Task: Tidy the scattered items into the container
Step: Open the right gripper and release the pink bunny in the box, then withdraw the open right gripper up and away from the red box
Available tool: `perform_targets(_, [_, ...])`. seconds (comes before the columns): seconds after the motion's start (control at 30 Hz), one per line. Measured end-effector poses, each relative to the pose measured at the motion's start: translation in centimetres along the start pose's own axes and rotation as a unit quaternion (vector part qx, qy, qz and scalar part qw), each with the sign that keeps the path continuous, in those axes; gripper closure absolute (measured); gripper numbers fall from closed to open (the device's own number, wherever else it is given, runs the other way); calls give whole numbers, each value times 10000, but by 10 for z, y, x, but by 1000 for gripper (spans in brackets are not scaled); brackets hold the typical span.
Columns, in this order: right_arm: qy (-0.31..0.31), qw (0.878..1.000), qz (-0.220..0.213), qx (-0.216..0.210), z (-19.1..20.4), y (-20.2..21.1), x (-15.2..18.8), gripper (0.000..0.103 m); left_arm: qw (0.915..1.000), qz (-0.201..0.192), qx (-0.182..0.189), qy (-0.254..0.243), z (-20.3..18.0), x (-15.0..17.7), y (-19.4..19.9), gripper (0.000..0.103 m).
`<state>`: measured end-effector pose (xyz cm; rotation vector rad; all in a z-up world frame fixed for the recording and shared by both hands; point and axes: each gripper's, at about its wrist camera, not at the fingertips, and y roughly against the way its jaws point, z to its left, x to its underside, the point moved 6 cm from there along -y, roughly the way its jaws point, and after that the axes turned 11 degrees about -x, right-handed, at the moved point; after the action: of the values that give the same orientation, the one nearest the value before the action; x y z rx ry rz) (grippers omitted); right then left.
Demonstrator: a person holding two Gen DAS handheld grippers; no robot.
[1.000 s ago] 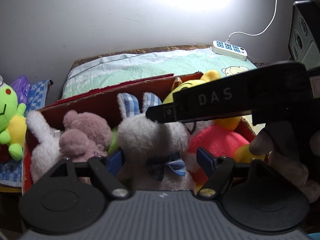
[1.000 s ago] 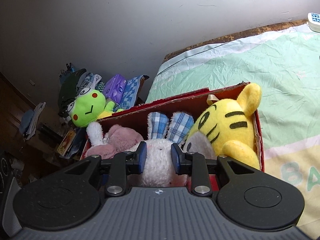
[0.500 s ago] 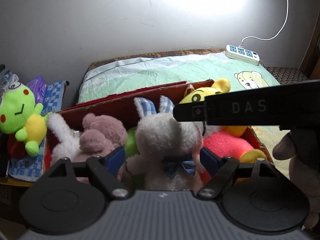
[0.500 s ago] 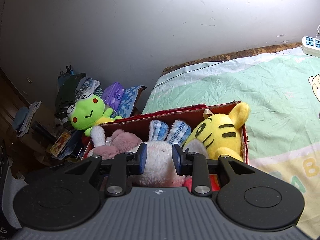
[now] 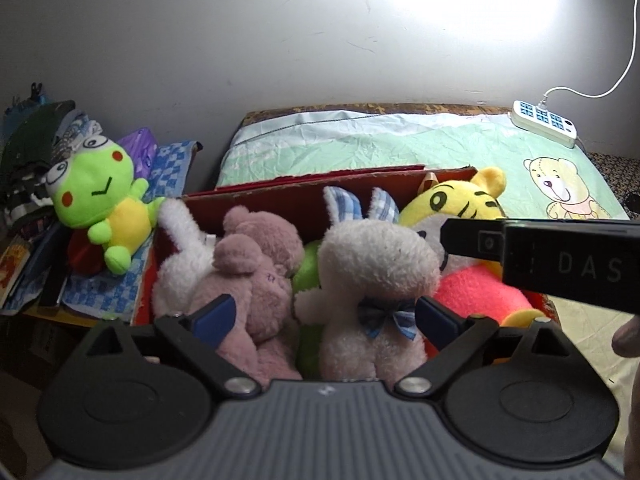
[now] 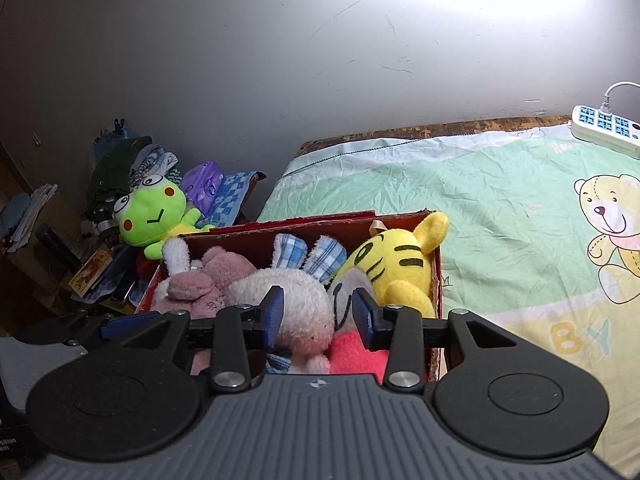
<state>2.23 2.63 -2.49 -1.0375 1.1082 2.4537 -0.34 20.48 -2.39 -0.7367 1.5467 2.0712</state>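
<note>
Below both my grippers, a red cardboard box (image 5: 304,196) packed with plush toys.

Inside it sits a white fluffy rabbit with blue-checked ears (image 5: 372,272), between and beyond my left gripper (image 5: 326,316), whose jaws have just been opening and stand wide, untouching. My right gripper (image 6: 319,314) has also been opening, partly spread over the rabbit's head, holding nothing.

A white power strip (image 6: 606,130) lies on the bear-print sheet (image 6: 500,208) by the wall.
</note>
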Motion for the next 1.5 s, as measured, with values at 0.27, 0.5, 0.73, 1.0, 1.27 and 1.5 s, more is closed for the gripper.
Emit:
perform_targets(0.27, [236, 9994, 202, 172, -3, 16, 7, 61, 9975, 115, -578, 388, -3, 3, 12, 1])
perform_targets(0.5, [445, 9983, 128, 342, -8, 33, 8, 38, 9938, 276, -860, 651, -8, 10, 20, 1])
perform_targets(0.73, [552, 9982, 192, 107, -9, 45, 9, 37, 9900, 357, -1160, 721, -17, 15, 30, 1])
perform_targets(1.0, [523, 9984, 206, 96, -21, 58, 16, 37, 9880, 472, -1289, 707, -33, 23, 39, 1])
perform_targets(1.27, [391, 9988, 255, 128, -38, 71, 27, 37, 9895, 585, -1141, 662, -56, 31, 48, 1])
perform_targets(1.5, [377, 9978, 362, 417, -46, 75, 34, 30, 9905, 753, -965, 628, -67, 39, 52, 1])
